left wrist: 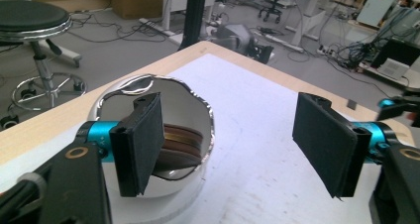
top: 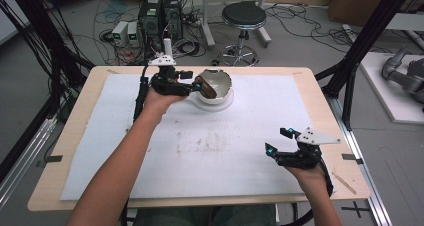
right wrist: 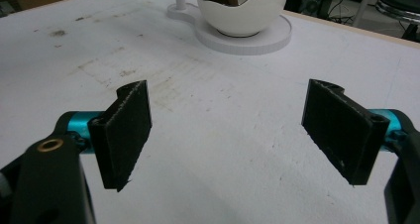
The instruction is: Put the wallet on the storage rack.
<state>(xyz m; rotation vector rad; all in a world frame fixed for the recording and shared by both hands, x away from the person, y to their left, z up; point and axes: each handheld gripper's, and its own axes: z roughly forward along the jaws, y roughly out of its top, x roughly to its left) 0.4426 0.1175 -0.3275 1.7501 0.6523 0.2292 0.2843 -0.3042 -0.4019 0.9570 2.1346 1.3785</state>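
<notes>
Left hand (top: 161, 98): forearm reaches in from bottom edge, stretched diagonally up the table to the far-left part; wrist about level, knuckles toward the bowl.
Left gripper (top: 196, 86): black two-jaw tool w/ grey three-cornered plate on top, pointing right at the bowl. Jaws gaping wide, nothing between the pads (left wrist: 143, 140); they hold nothing.
Bowl (top: 216, 84): white egg-shaped bowl w/ jagged, cracked-shell rim, shiny inside, sitting on a round white base (top: 220, 104) at the far centre of the table. Just beside the left gripper's tips; can't tell if touching.
Brown piece (left wrist: 179, 145): flat brown layered thing, lying tilted inside the bowl, resting against the inner wall. In the left gripper view one pad sits in front of it, apart from it.
Right hand (top: 311, 173): forearm short in view, near the front-right corner, wrist level, low over the cloth.
Right gripper (top: 278, 142): same black tool, blue-tipped, pointing up-left across the table. Jaws spread wide, bare cloth between the pads (right wrist: 130, 130).
White cloth (top: 250, 151): covers the wooden table (top: 70, 136), faint brown stains mid-way; well apart from bowl to right gripper.
</notes>
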